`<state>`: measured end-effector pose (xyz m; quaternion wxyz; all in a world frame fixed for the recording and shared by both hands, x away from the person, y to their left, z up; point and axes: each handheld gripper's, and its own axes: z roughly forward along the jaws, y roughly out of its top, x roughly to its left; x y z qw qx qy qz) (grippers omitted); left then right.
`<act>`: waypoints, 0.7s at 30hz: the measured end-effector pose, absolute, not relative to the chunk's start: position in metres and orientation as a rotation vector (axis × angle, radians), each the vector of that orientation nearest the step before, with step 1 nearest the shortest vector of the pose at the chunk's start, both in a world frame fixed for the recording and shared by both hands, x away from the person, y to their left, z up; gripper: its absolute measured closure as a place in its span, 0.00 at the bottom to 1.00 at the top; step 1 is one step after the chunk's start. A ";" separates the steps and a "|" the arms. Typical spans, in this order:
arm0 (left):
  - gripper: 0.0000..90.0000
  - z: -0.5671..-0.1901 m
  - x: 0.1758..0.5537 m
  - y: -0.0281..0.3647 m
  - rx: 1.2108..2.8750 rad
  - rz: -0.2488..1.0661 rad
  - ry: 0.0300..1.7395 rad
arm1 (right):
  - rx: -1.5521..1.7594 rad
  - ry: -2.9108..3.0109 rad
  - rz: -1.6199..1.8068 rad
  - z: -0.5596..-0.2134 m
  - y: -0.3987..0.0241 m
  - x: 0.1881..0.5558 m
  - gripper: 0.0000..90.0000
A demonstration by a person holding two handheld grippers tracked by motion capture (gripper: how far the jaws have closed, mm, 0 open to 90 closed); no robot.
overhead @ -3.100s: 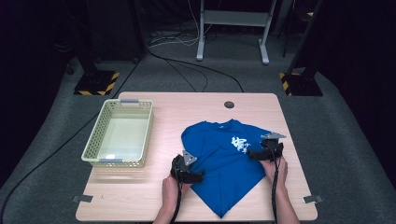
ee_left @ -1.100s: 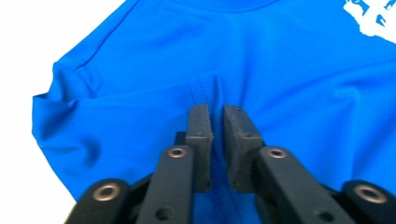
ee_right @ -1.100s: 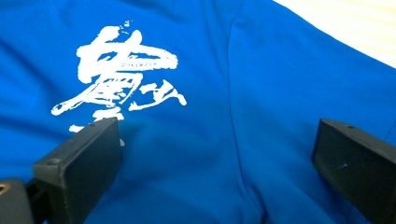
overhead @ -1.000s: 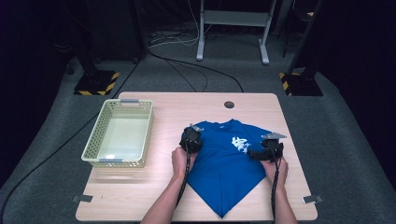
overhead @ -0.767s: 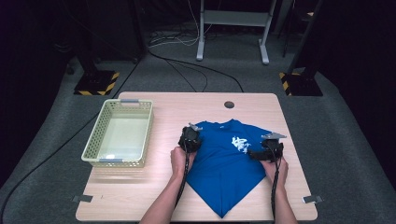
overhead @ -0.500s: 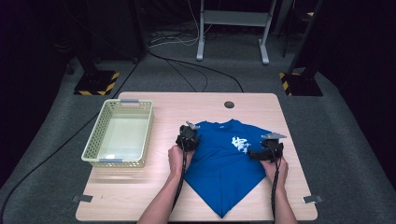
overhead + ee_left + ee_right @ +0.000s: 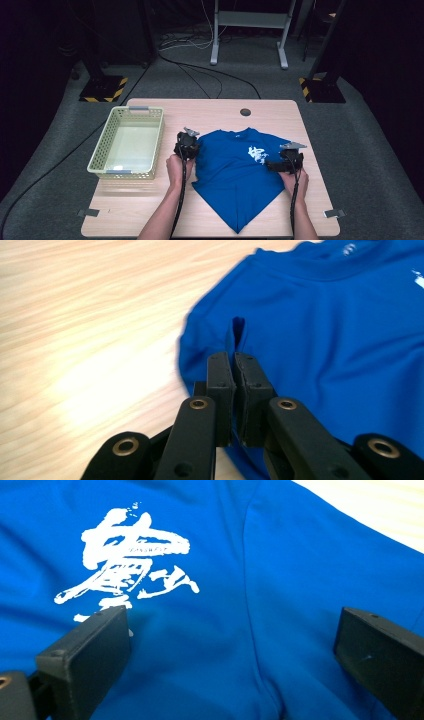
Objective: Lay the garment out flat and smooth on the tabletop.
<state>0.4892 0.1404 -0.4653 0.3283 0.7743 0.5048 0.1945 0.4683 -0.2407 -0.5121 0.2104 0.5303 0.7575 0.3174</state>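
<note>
Left gripper (image 7: 187,146) shifted toward basket (image 7: 128,144), pinching blue shirt (image 7: 240,175) edge

High view: fixed cam above the person's side, looks fwd & down over the whole table (image 7: 210,112), basket (image 7: 128,149) at left, floor beyond. Left gripper view: rides low, v. close, looks along its jaws at the blue T-shirt (image 7: 325,340) edge and bare wood. Right gripper view: closer yet — over the shirt's white print (image 7: 132,560). All three share the shirt.
</note>
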 end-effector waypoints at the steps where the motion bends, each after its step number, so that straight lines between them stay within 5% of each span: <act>1: 0.95 -0.465 0.489 0.144 2.019 0.510 1.332 | 1.474 2.106 0.882 -0.512 -0.241 0.468 0.01; 13: 0.91 -0.469 0.477 0.170 2.014 0.610 1.454 | 1.474 2.106 0.882 -0.512 -0.241 0.468 0.01; 21: 0.65 -0.466 0.463 0.174 1.963 0.632 1.455 | 1.474 2.106 0.882 -0.512 -0.241 0.468 0.01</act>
